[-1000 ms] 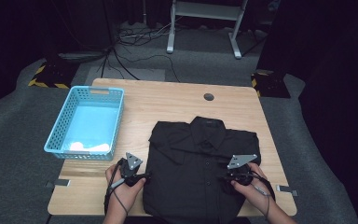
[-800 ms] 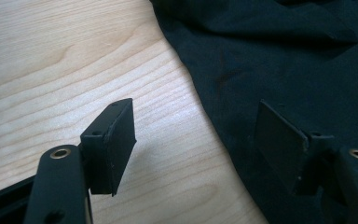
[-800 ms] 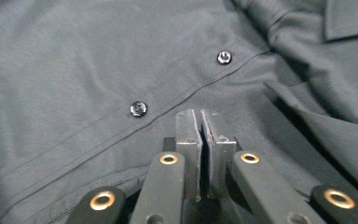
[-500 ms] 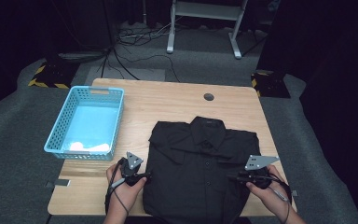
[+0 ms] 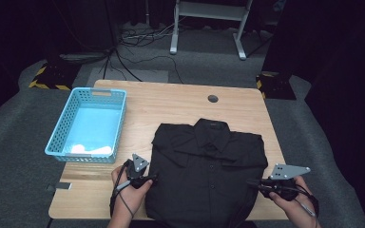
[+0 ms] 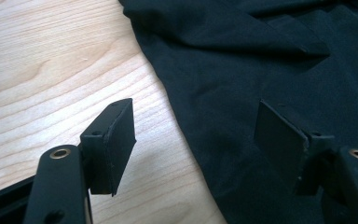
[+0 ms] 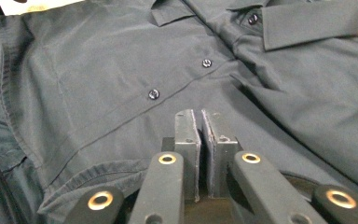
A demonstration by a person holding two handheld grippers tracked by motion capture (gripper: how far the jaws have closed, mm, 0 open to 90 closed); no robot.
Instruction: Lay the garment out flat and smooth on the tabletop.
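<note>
Left gripper [image 6: 193, 140] gapes over the shirt [image 5: 209, 175] edge; right gripper [image 7: 200, 140] is closed, empty; pinch both hems evenly.

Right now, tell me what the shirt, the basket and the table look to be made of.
Shirt: black woven cloth, matte, probably cotton or a blend; it creases softly and shows stitched seams and small glossy buttons.
Basket: light blue plastic by the look, with moulded walls pierced by rows of holes.
Table: pale wood or wood veneer with a smooth finish; grain lines run along the top, though a printed laminate would look alike.
</note>
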